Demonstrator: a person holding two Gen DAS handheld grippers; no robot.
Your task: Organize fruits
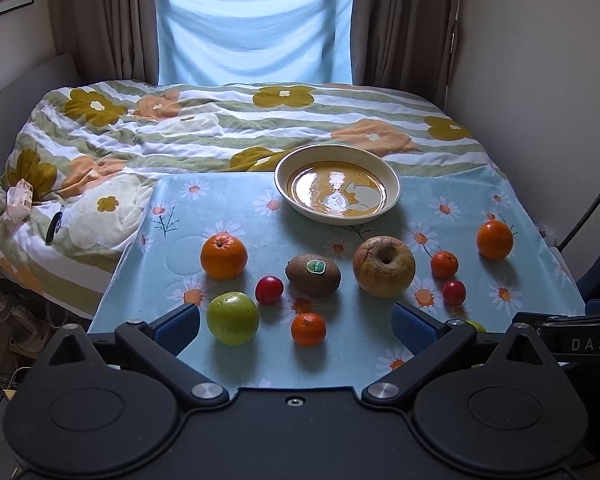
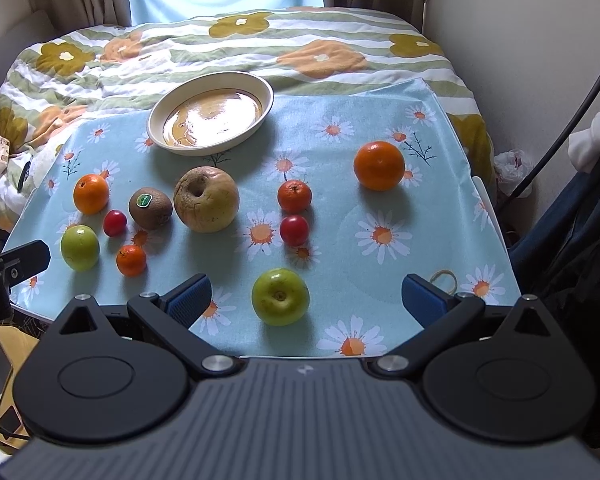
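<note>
Several fruits lie on a blue daisy tablecloth (image 1: 380,352) (image 2: 340,128). An empty cream plate (image 1: 337,188) (image 2: 211,112) stands at the far side. In the left wrist view my left gripper (image 1: 296,326) is open and empty, with a green apple (image 1: 232,318) and a small mandarin (image 1: 308,329) between its fingers. Beyond lie an orange (image 1: 223,256), a kiwi (image 1: 313,274), a wrinkled yellow apple (image 1: 383,266) and cherry tomatoes (image 1: 269,290). My right gripper (image 2: 306,300) is open and empty around a second green apple (image 2: 280,296).
A bed with a flowered quilt (image 1: 220,120) lies behind the table. Another orange (image 2: 379,165), a mandarin (image 2: 294,196) and a tomato (image 2: 294,230) lie on the right half. A rubber band (image 2: 444,280) lies near the right front edge. A wall stands at the right.
</note>
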